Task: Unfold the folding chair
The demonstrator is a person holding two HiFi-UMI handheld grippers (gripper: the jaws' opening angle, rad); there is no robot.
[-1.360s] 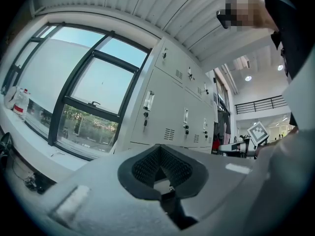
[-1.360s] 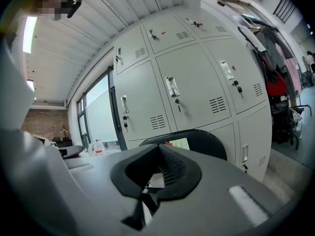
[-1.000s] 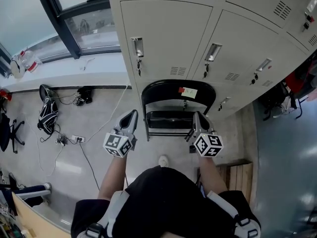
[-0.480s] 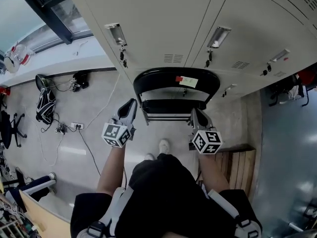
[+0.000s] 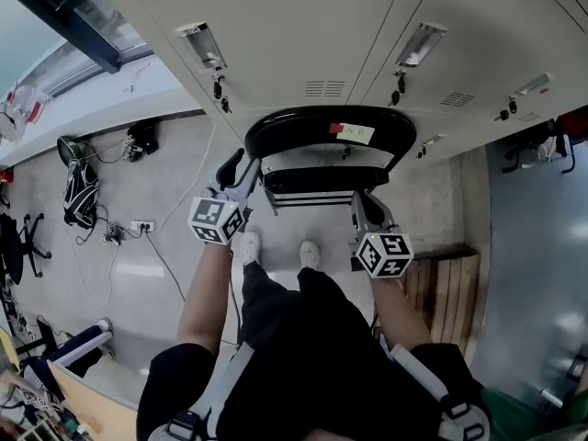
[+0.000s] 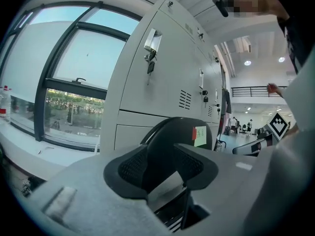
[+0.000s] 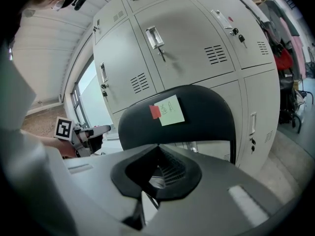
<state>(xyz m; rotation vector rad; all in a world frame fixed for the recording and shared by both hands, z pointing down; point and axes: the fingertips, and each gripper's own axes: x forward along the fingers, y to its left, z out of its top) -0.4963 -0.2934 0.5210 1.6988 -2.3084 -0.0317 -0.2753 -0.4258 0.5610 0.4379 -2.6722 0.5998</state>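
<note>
A black folding chair leans folded against the grey lockers, with a red and green sticky note on its backrest. My left gripper is at the chair's left frame edge. Its jaws are opening, and the backrest shows through the gap just beyond them, with no pad pressing on it. My right gripper is shut and empty at the chair's right side, below the backrest. In the right gripper view the backrest rises behind the shut right gripper. The left gripper stands open.
Grey lockers with key handles stand right behind the chair. A wooden pallet lies on the floor at the right. Cables and a power strip and a dark bag lie at the left under the window. The person's feet stand before the chair.
Both grippers have come down and closer to the chair's sides. The left jaws have gone from shut to open. The right jaws stay shut.
</note>
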